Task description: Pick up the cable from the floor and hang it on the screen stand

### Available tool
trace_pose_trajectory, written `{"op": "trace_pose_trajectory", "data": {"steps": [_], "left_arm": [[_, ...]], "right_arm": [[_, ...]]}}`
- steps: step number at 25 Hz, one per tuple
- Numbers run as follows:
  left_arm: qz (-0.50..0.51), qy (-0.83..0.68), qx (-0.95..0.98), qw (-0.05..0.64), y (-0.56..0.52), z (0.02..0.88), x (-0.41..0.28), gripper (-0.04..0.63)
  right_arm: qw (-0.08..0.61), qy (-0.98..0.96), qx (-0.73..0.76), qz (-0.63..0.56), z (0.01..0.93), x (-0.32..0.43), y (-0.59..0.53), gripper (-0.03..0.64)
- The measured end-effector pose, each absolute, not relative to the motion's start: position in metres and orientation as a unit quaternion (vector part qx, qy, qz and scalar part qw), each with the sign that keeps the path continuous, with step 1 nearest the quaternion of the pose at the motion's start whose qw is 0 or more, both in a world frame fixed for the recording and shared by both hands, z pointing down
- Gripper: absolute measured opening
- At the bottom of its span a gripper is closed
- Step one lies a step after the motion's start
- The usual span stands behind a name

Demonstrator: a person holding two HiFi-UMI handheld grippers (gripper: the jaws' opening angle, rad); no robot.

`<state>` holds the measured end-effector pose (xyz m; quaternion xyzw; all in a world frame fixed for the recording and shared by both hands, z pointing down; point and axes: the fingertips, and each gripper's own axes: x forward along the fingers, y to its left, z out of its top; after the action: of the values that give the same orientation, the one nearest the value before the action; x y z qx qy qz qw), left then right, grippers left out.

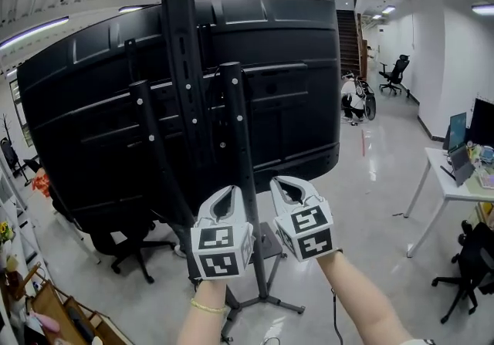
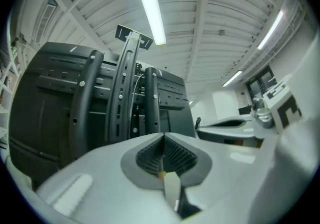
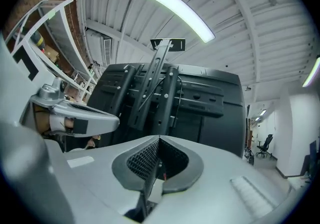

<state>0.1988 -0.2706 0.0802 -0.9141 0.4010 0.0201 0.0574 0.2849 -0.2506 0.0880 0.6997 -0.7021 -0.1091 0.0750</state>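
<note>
Both claws are raised side by side before the back of the big black screen [image 1: 293,81], whose stand [image 1: 185,65] rises at twelve o'clock from them. The left claw [image 1: 228,198] is pressed together with nothing showing between its ribbed pads [image 2: 176,154], and the right claw [image 1: 287,187] is likewise squeezed tight and touches nothing, its tips short of the stand's bars. A thin dark cable [image 1: 335,320] shows low at five o'clock, just beside the right forearm and over the floor [image 1: 370,204]; whether it lies there or hangs I cannot tell.
</note>
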Motion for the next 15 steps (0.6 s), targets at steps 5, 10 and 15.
{"op": "trace_pose_trajectory", "data": {"steps": [5,10,15], "left_arm": [[0.019,0.402,-0.915,0.033,-0.223,0.128,0.183,0.008],[0.024,0.412,-0.911,0.015,-0.179,0.174,0.161,0.008],[0.02,0.418,-0.908,-0.02,-0.148,0.218,0.141,0.008]], "right_arm": [[0.072,-0.705,0.701,-0.08,0.143,0.264,-0.194,-0.002],[0.057,-0.697,0.713,-0.041,0.193,0.255,-0.143,-0.002],[0.055,-0.693,0.719,-0.001,0.239,0.244,-0.106,-0.002]]}}
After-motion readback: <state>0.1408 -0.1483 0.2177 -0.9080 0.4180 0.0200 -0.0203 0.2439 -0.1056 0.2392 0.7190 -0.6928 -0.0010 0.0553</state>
